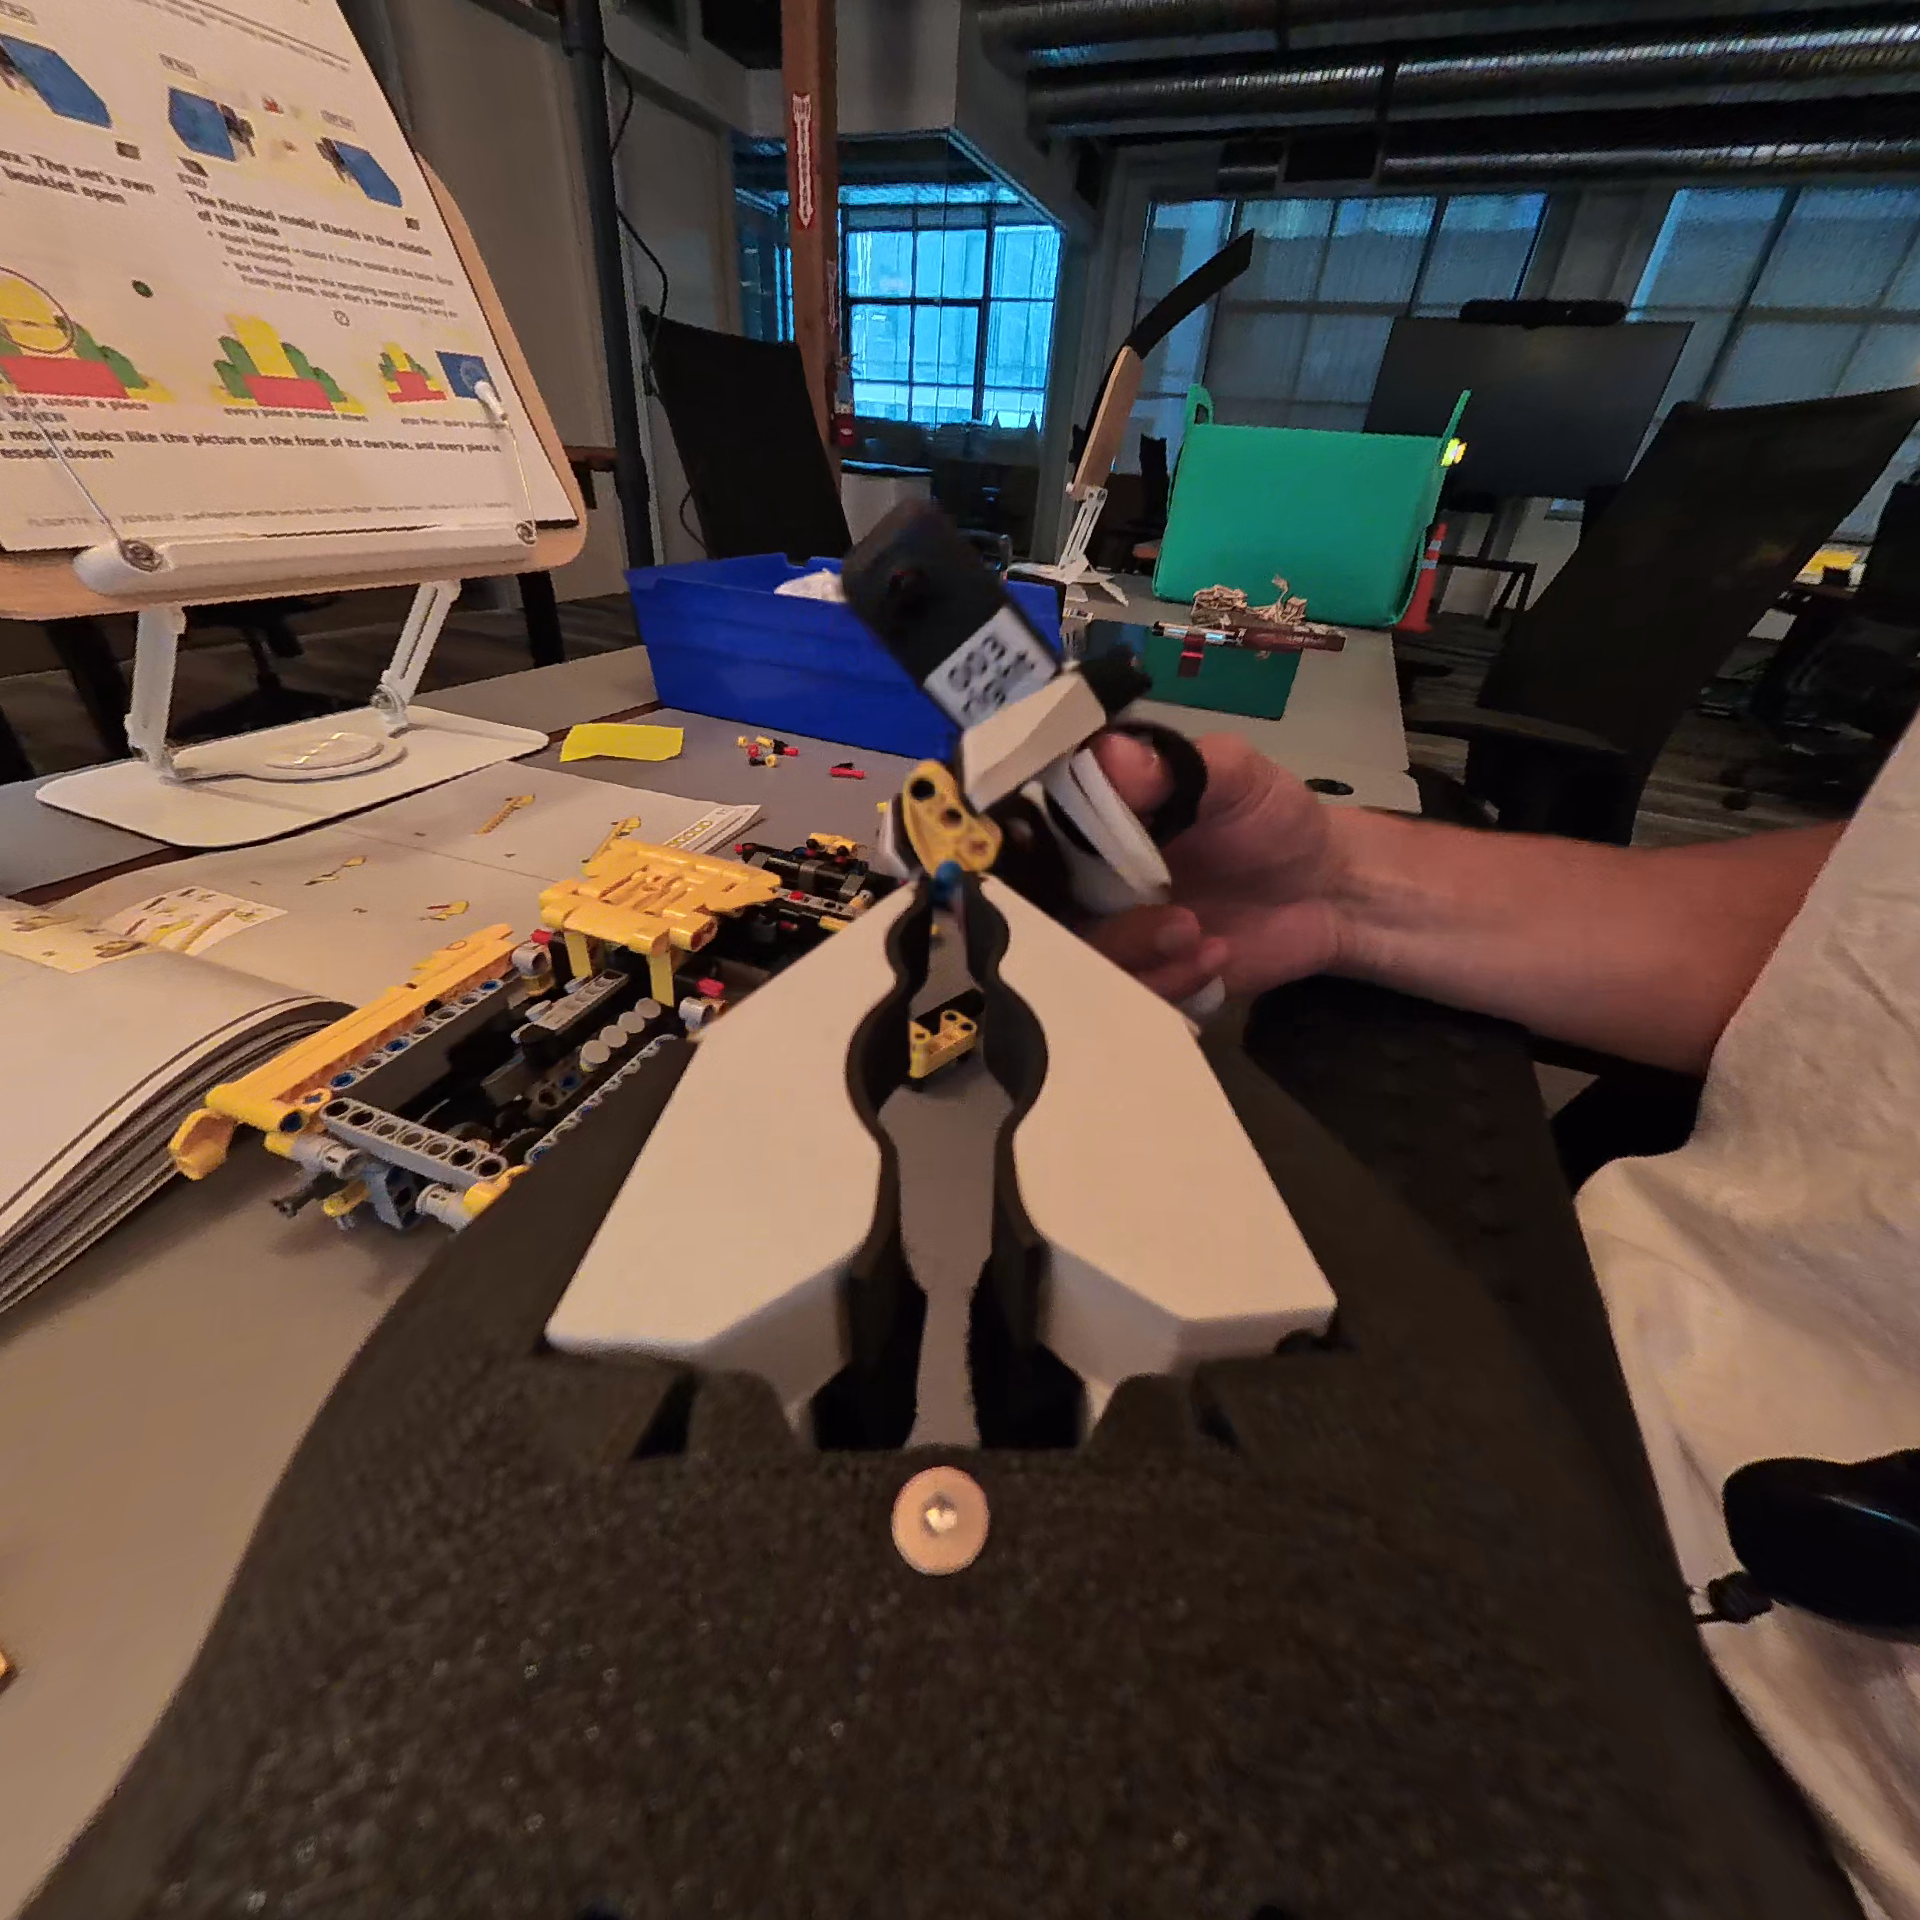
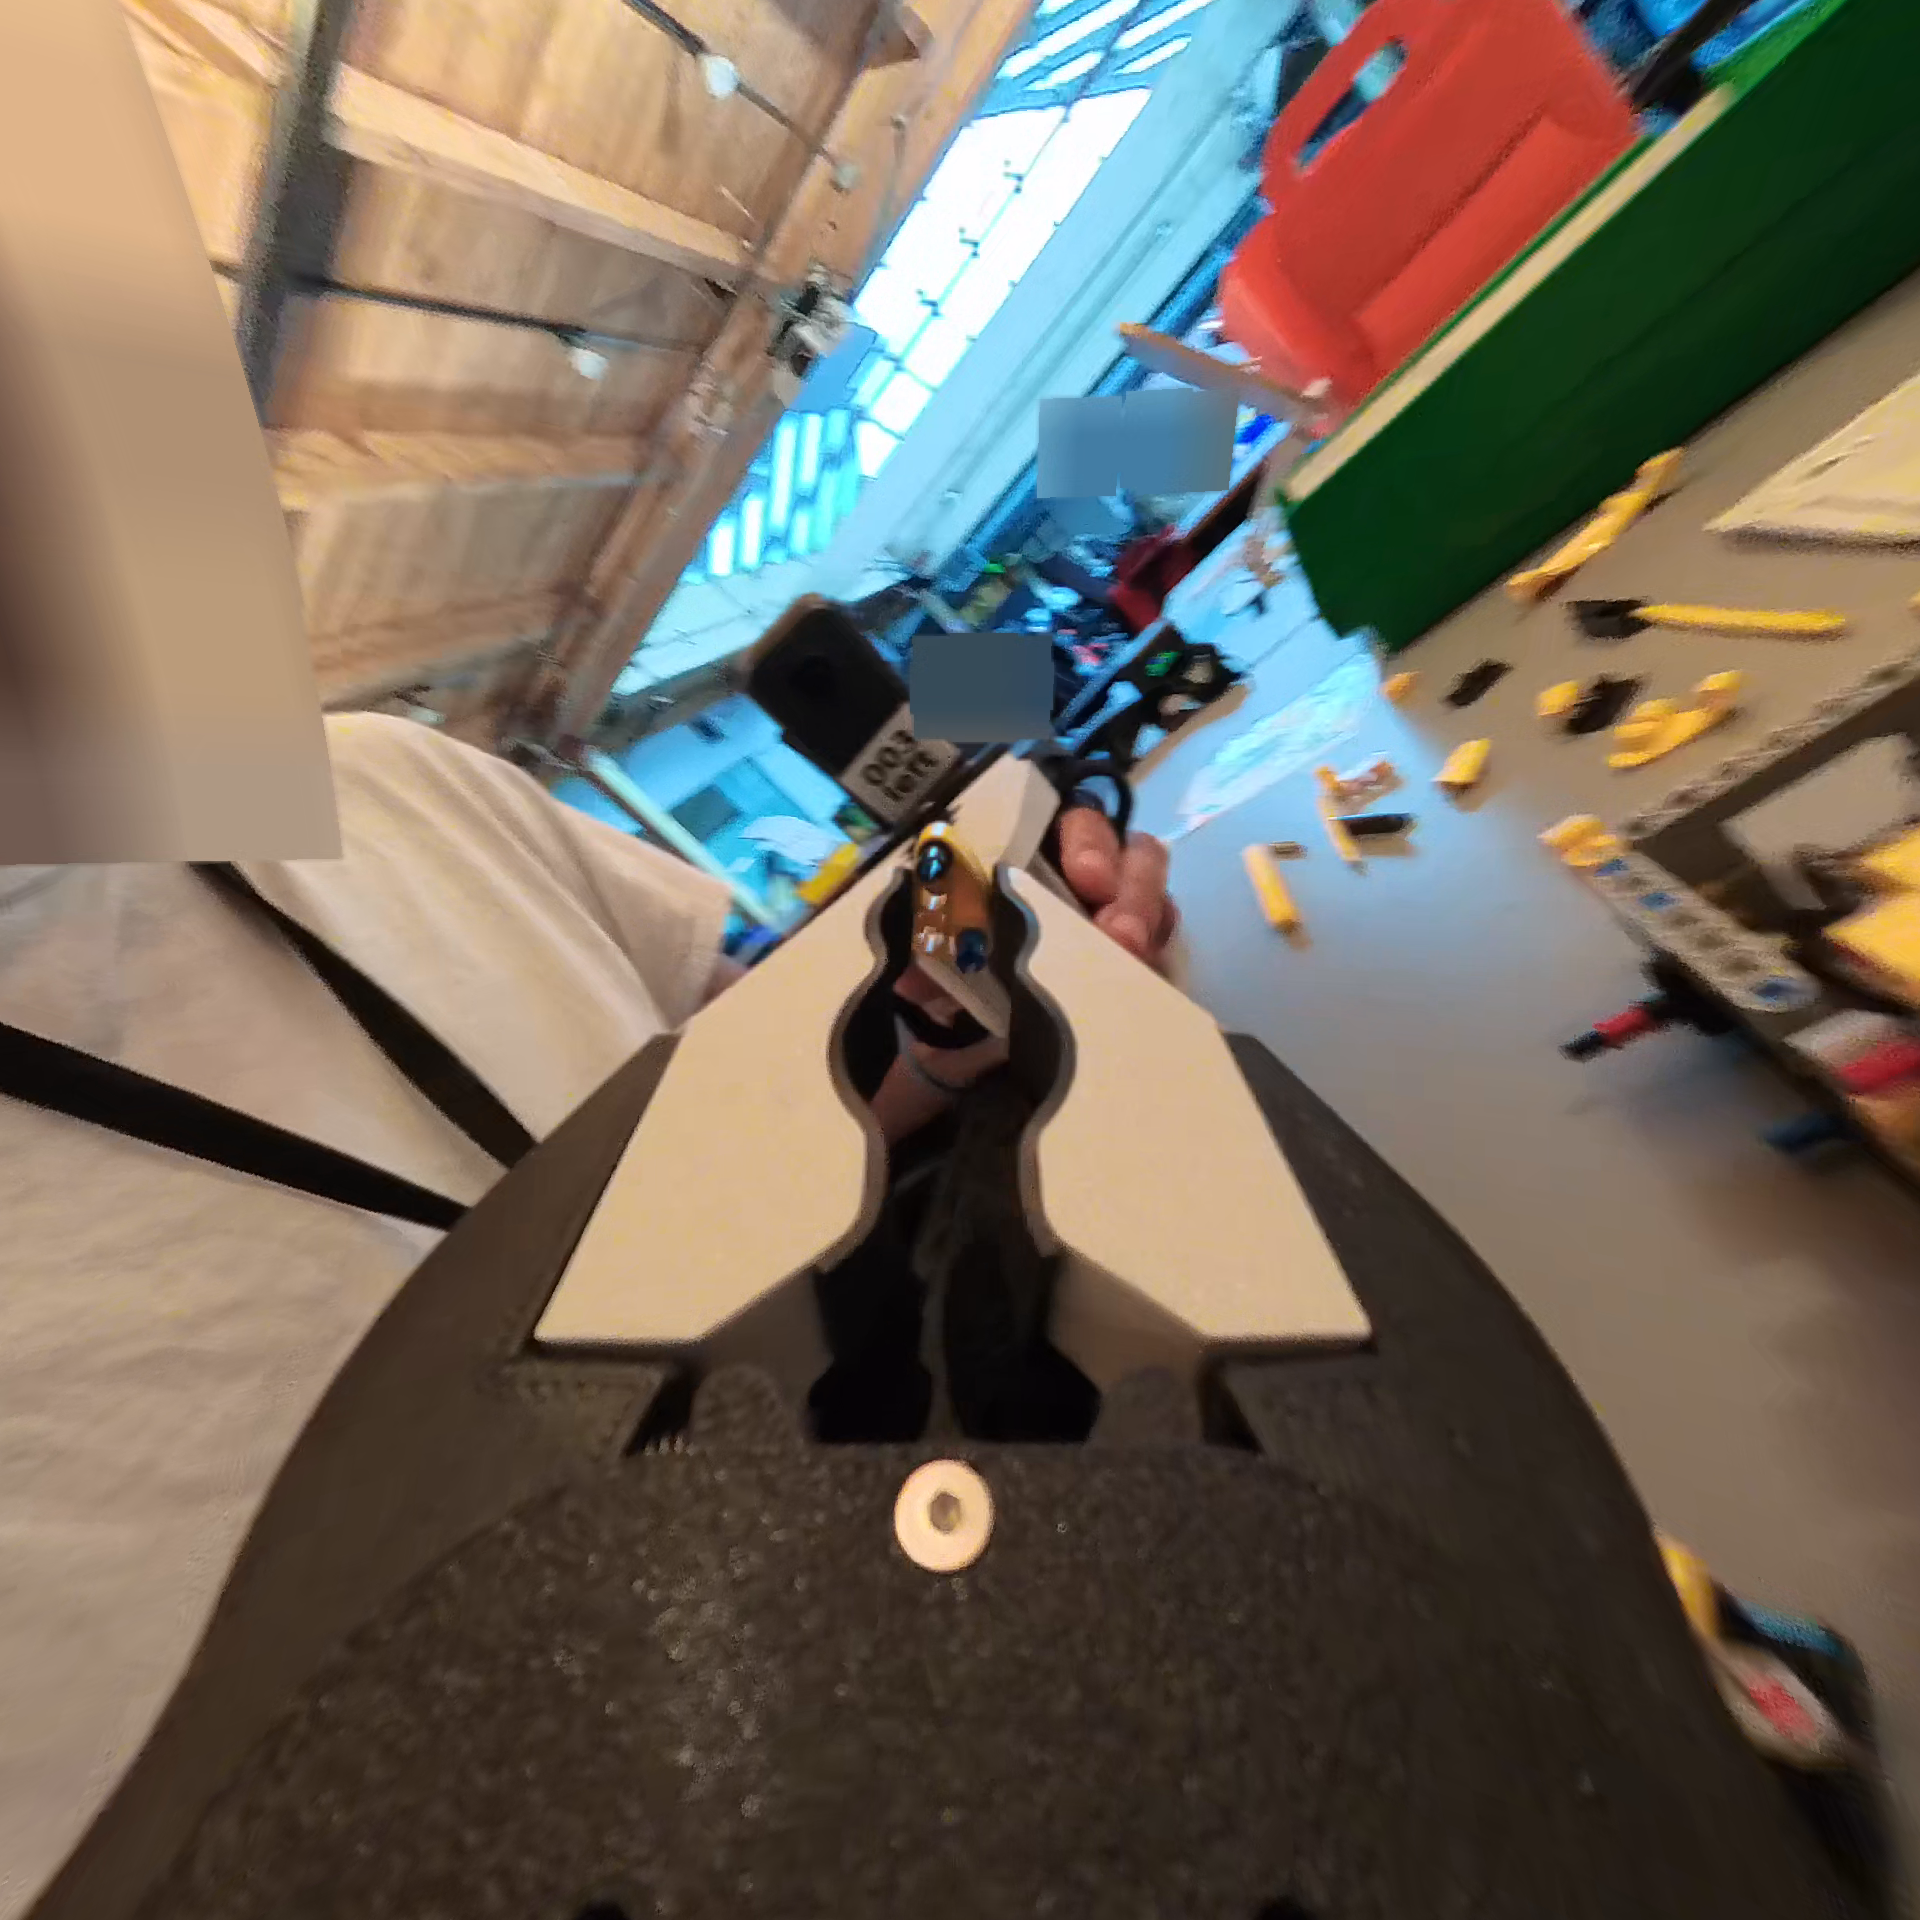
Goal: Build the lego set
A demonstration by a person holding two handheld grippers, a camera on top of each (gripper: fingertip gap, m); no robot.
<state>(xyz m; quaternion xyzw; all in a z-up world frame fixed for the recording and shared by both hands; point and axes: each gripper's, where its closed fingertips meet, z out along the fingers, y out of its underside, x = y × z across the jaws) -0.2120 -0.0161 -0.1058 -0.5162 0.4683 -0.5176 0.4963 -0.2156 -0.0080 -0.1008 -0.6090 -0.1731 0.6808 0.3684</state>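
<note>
In the left wrist view my left gripper (image 1: 943,885) is shut, its tips pinching a small blue pin (image 1: 945,883). The pin meets a yellow triangular beam piece (image 1: 940,821), which the right gripper (image 1: 961,805) holds just above my tips. In the right wrist view my right gripper (image 2: 948,883) is shut on that yellow piece (image 2: 951,906), which carries blue pins. The left gripper (image 2: 987,894) faces it tip to tip. The partly built yellow and black model (image 1: 540,1029) lies on the table to the left; part of it shows in the right wrist view (image 2: 1714,935).
An open instruction booklet (image 1: 125,1049) lies left of the model. A sheet on a white stand (image 1: 260,312), a blue bin (image 1: 790,665) and a green box (image 1: 1299,530) stand behind. A small yellow piece (image 1: 940,1039) and loose pieces (image 2: 1621,717) lie on the table. My two grippers' fingertips are within a few centimetres of each other.
</note>
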